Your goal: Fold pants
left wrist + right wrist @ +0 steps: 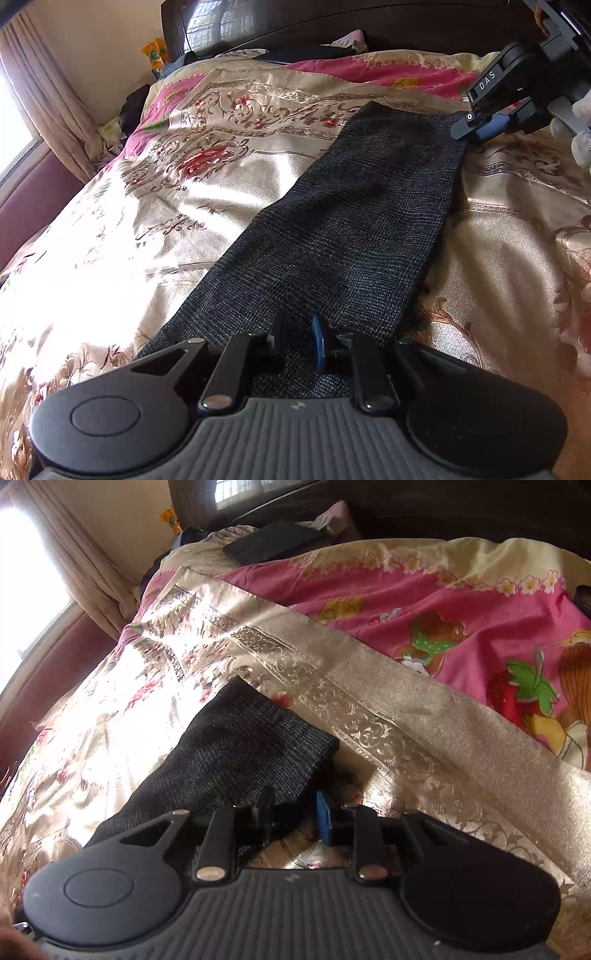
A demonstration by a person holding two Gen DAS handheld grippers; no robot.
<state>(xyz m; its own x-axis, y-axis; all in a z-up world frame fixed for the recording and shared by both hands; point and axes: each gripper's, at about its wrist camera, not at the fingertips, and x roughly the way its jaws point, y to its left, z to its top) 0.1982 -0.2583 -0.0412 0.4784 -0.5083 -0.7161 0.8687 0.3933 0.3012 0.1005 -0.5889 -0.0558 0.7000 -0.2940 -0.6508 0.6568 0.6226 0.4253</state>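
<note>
The dark grey checked pants lie folded lengthwise as a long strip on the gold floral bedspread. My left gripper is shut on the near end of the pants, with cloth between its fingers. My right gripper is at the far right corner of the strip. In the right wrist view the pants end just ahead of my right gripper, whose fingers stand apart at the cloth's edge with nothing pinched between them.
A pink cartoon-print blanket lies beyond the bedspread toward the dark headboard. A dark flat item rests near the pillows. Curtains and a bright window are at the left.
</note>
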